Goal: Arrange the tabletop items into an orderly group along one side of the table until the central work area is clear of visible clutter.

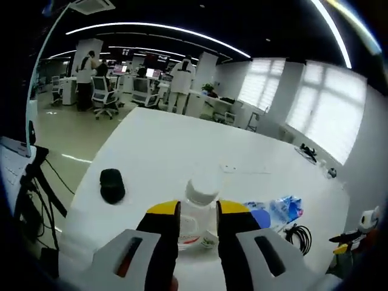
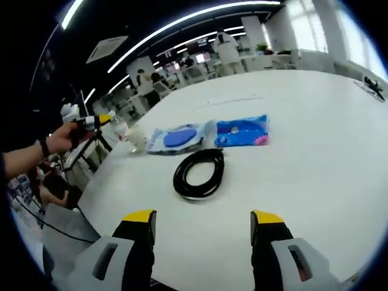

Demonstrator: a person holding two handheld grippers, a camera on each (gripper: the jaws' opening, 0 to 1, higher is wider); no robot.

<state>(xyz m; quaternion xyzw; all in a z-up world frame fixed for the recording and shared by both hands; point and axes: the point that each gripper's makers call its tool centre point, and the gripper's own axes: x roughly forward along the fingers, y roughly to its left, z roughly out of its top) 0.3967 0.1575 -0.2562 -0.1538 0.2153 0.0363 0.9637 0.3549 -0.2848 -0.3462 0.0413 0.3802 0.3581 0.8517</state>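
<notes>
Overhead — ceiling lights [image 1: 157, 30]; white table [image 2: 315, 151]

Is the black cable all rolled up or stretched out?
Rolled up. The black cable lies in a loop on the white table.

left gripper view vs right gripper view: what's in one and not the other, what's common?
Left gripper view alone: a black round object on the table's left part, and the left gripper shut on a clear plastic bottle.

Right gripper view alone: the right gripper, jaws apart and empty, above bare table.

Shared: the white table, the coiled black cable, and the blue packets beside it.
</notes>
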